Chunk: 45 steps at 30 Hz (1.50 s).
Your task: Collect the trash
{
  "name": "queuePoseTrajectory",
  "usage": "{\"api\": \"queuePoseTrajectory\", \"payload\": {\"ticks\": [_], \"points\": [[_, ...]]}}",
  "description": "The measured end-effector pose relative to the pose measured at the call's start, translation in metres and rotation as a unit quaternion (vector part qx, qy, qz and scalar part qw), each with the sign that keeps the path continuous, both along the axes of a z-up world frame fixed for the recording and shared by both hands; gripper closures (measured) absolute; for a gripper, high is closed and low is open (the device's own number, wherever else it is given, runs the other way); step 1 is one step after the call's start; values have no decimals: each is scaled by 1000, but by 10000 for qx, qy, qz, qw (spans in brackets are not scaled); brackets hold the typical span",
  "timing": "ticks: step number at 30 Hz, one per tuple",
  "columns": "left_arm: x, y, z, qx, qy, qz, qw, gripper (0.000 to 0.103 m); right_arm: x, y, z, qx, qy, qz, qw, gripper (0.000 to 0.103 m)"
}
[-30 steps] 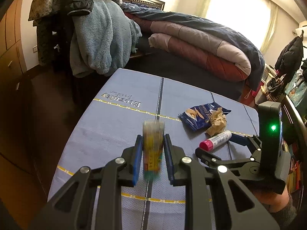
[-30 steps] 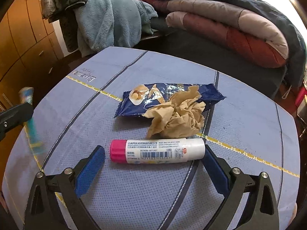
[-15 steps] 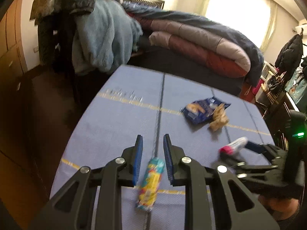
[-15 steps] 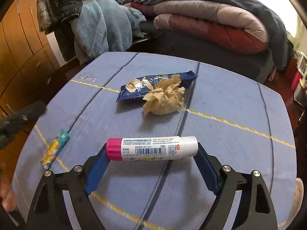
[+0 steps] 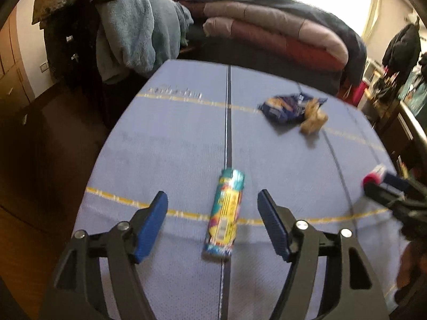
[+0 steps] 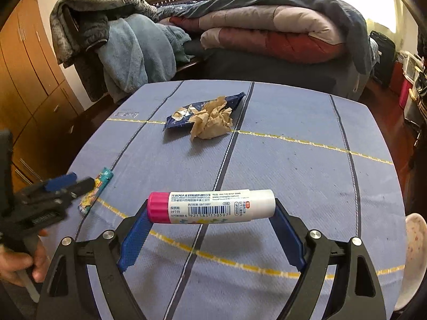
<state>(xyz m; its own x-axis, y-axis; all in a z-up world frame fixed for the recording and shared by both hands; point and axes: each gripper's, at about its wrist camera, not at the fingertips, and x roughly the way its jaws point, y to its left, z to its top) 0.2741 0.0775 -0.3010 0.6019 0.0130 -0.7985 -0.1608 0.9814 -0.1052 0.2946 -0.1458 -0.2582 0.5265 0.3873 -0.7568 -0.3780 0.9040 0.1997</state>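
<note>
The candy wrapper (image 5: 225, 214) now lies dropped on the blue surface (image 5: 165, 144) by a bed (image 6: 267, 34), between the opening left tongs (image 5: 212, 225), while the right tongs (image 6: 210, 236) pinch a pink-capped glue stick (image 6: 213, 206).

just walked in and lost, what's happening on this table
A person is clearing trash off a blue-clothed table with two handheld grippers. The right gripper holds a glue stick end to end above the cloth. The left gripper has its jaws opening around a colourful candy wrapper lying flat, not touching it. A blue snack bag and crumpled brown paper wait farther back.
</note>
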Motion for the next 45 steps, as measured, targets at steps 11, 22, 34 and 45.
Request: {"api": "queuePoseTrajectory", "payload": {"ticks": [11,22,34,45], "points": [[-3,-4,-4,-76,39,-37,10000,80,-13,-9,7,124,-46,-88,9999,17],[-25,-6,48,-296,-576,-118,9978,80,-33,-28,17,345,-74,-273,9990,17],[-36,-86,105,-469,-1210,-1105,9854,80,-66,-80,38,558,-274,-760,9952,17],[-41,-192,128,-468,-1484,-2211,9628,80,-98,-167,49,593,-480,-1631,9837,17]]}}
